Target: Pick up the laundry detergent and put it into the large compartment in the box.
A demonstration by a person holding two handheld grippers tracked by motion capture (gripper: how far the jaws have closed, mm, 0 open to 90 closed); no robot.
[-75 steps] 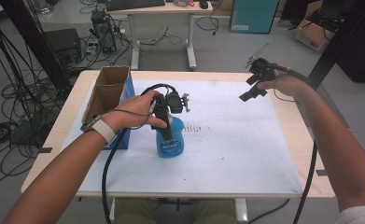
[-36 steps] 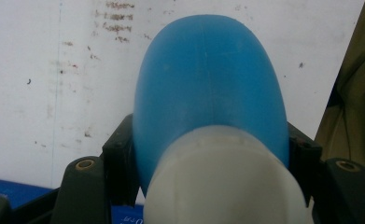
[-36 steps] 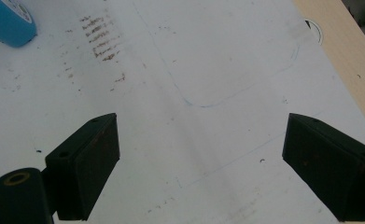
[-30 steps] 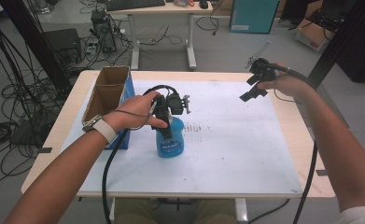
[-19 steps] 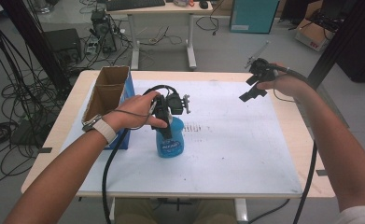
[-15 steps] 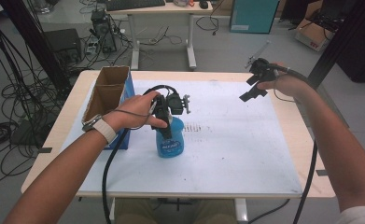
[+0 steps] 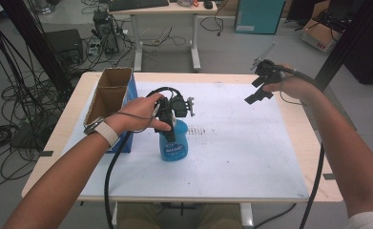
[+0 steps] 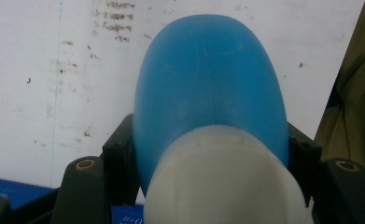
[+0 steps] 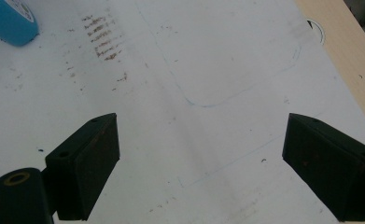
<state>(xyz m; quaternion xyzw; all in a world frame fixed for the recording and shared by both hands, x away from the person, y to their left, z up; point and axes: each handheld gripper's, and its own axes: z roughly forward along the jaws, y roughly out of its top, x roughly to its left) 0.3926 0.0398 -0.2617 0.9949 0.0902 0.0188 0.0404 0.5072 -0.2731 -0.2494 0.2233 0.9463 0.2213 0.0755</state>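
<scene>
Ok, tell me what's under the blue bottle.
The blue bottle stands on the white sheet, gripped near its top by the left gripper. The sheet directly beneath its base is covered.

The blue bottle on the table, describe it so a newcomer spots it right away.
On the white sheet covering the table, look left of centre, just right of the open cardboard box. The blue bottle stands there upright, its neck clamped by the left gripper; it has a pale cap.

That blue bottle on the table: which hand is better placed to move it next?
The left. Its tongs are already shut on the blue bottle, pads against both sides near the neck. The right tongs hang open and empty over the far right of the white mat, well away from it.
</scene>
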